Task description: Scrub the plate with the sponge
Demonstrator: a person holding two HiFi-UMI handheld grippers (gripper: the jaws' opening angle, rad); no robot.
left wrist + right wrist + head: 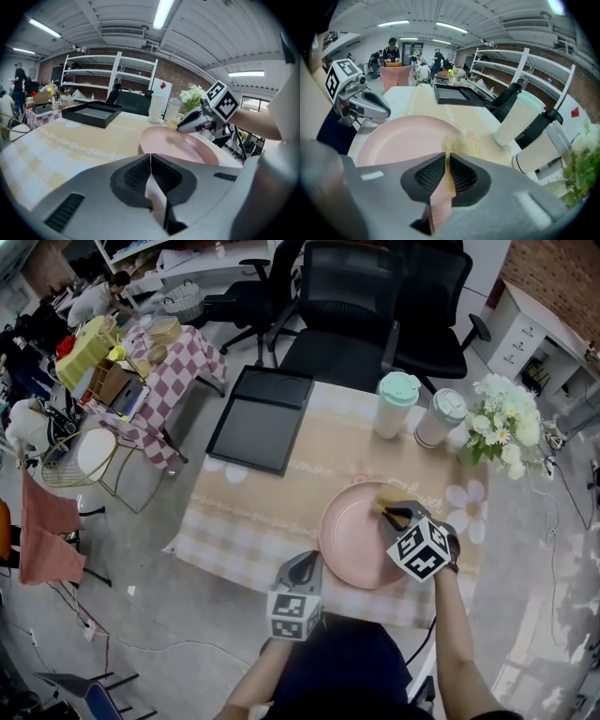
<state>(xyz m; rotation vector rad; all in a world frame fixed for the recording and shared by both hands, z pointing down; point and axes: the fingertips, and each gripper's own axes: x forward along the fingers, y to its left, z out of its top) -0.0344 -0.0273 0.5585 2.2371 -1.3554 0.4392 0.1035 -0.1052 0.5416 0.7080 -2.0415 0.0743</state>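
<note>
The right gripper (446, 157) has its jaws pinched nearly together on the yellow sponge (459, 144), with only a sliver of the soft stuff showing between them. The sponge is pressed down at the far edge of the pink plate (352, 540), on the side facing the two tumblers. From above, the gripper reaches in across the plate's right side, with its marker cube over the rim.

The left gripper (150, 157) has its jaws fully together with nothing between them. It sits at the plate's near-left rim with its tips pointing in toward the dish. I cannot tell whether they touch the rim.

The plate lies flat on a table with a checked beige cloth (253, 512), toward the near right corner. Beyond the plate stand a tumbler with a mint lid (396, 404) and, just beside it, a tumbler with a grey lid (439, 416), both upright and clear of the plate. To the right of those, past the plate's far right, is a bunch of white flowers (502, 423). A black tray (261, 418) lies off the plate's far left, well apart from it. Nothing stands between either gripper and the plate.
</note>
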